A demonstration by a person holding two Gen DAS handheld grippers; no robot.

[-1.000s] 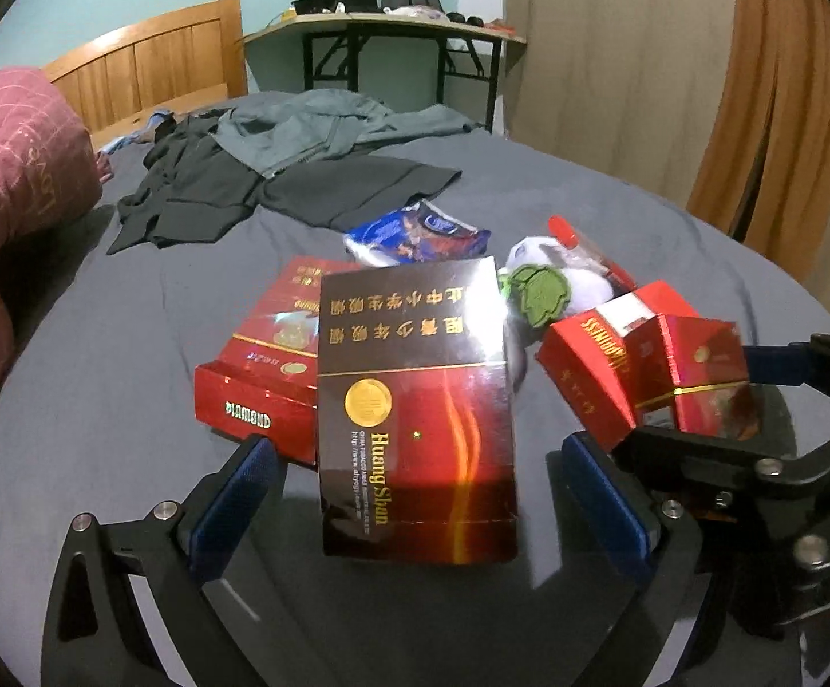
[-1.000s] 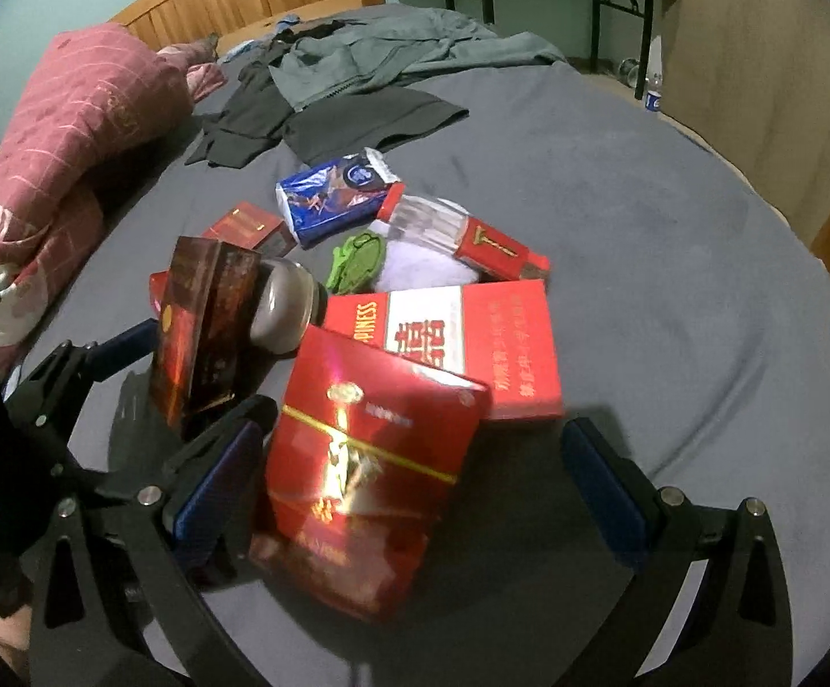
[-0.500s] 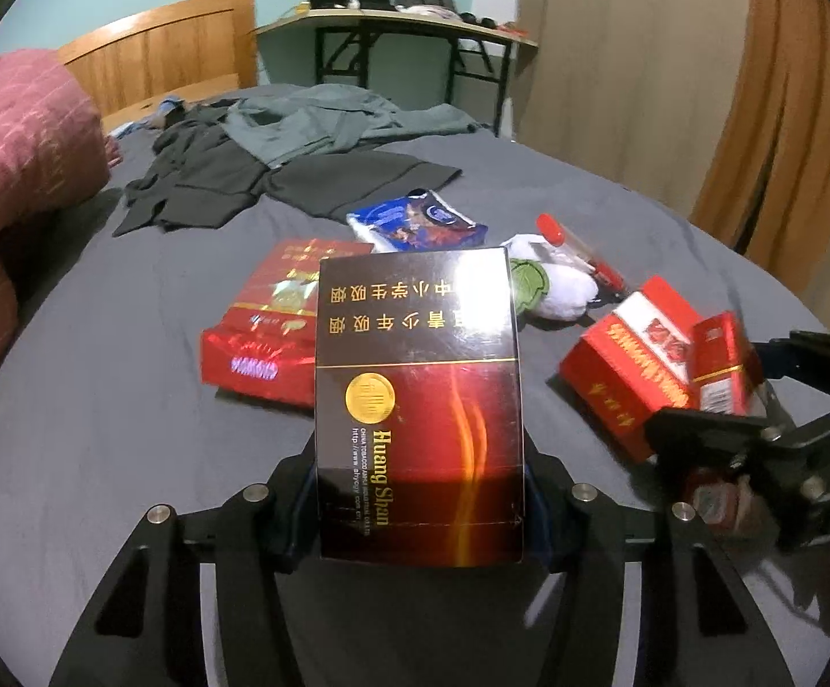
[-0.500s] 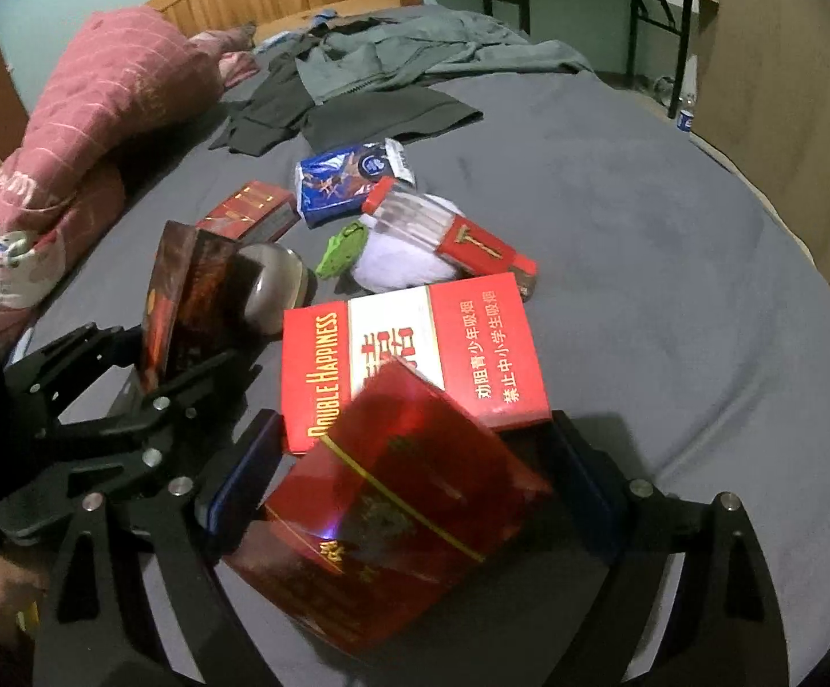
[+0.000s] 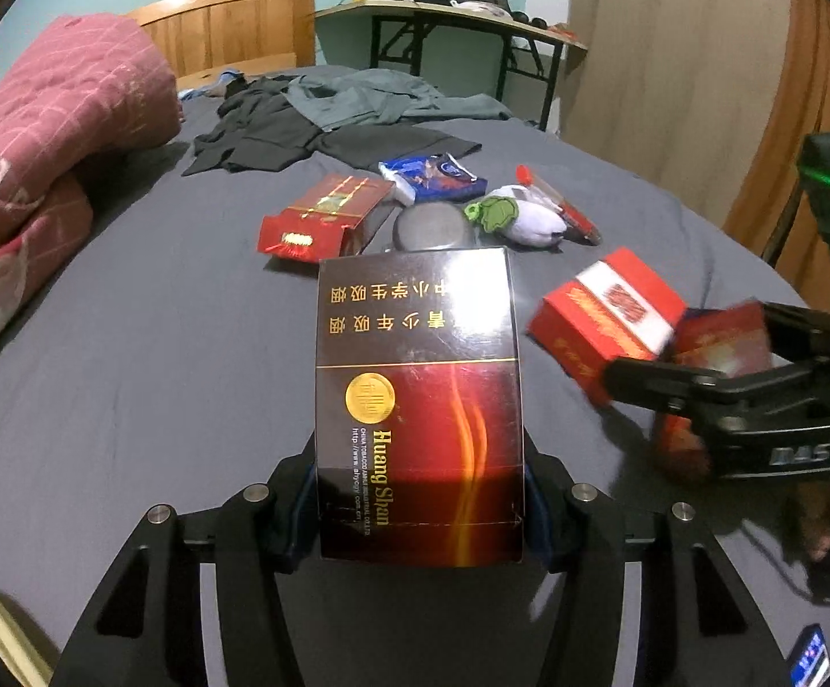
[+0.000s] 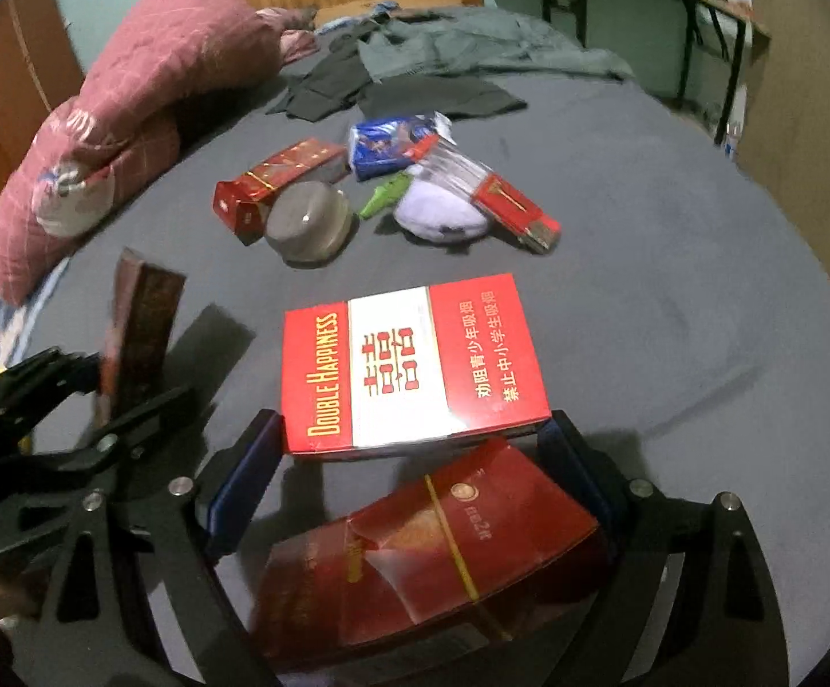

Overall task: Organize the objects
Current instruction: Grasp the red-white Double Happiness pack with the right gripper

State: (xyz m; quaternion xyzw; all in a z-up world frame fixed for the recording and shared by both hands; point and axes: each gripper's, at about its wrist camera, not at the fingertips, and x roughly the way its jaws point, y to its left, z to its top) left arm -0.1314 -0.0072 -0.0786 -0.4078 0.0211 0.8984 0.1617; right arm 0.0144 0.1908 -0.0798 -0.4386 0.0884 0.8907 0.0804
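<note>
While gripped between the closed-in fingers of the left gripper (image 5: 421, 506), dark glossy carton (image 5: 418, 401) reads "Huang Shan" beside a gold seal, raised over the grey bed (image 5: 129, 355). Near right, held by the right gripper (image 6: 412, 478): blurred red carton (image 6: 432, 555). Just beyond, flat on the bed: red-and-white "Double Happiness" carton (image 6: 412, 363).

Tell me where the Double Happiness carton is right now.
The Double Happiness carton lies flat on the grey bed, at the right hand-held gripper fingertips in the right wrist view, beyond the red box in its jaws.
</note>
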